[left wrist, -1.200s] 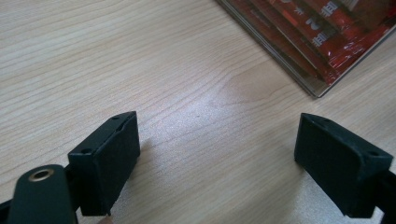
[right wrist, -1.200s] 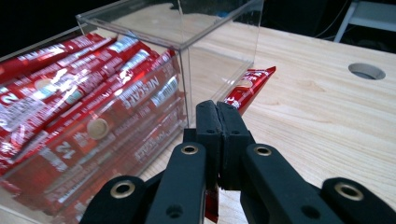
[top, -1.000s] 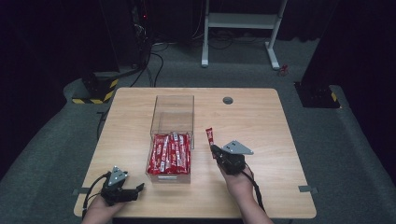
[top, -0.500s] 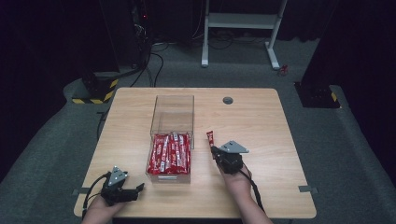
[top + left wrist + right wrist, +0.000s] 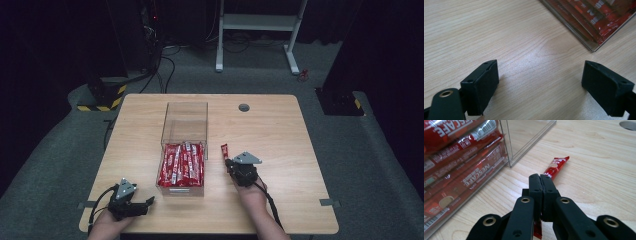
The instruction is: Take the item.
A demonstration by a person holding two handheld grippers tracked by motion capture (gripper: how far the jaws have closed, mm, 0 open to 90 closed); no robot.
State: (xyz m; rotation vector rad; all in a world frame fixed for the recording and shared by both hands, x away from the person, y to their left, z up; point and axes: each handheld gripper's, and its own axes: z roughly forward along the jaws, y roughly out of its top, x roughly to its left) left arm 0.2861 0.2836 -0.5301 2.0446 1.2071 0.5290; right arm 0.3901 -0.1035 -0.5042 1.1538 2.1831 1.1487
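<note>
Red foil coffee-stick sachet [image 5: 555,167], long and narrow, is pinched by one end between the right tongs [image 5: 540,182], whose black jaws are pressed together on it. A bit of red wrapper shows below the jaws in the right gripper view, so the grip sits some way in from the near end and not at the very tip. The far end points away from the hand and lies low over the pale wooden counter [image 5: 280,135], just beside the right wall of the clear plastic rectangular box [image 5: 184,125]. From the high view the sachet [image 5: 224,150] is outside that box and close to its near right corner; whether its tip touches the wood I cannot tell.

Holding it by one end keeps most of its length free, which I judge suits laying it flat on the counter or sliding it in alongside the others. The box already holds a packed layer of matching red sachets [image 5: 182,164] in its near half, all lying lengthwise, while its far half stands empty.

The left tongs [image 5: 541,82] rest low over bare counter near the box's near left corner, jaws spread wide with nothing between them. In the high view the left tongs [image 5: 148,202] lie at the counter's front edge, well apart from the work, probably parked so that the right hand has room.
</note>
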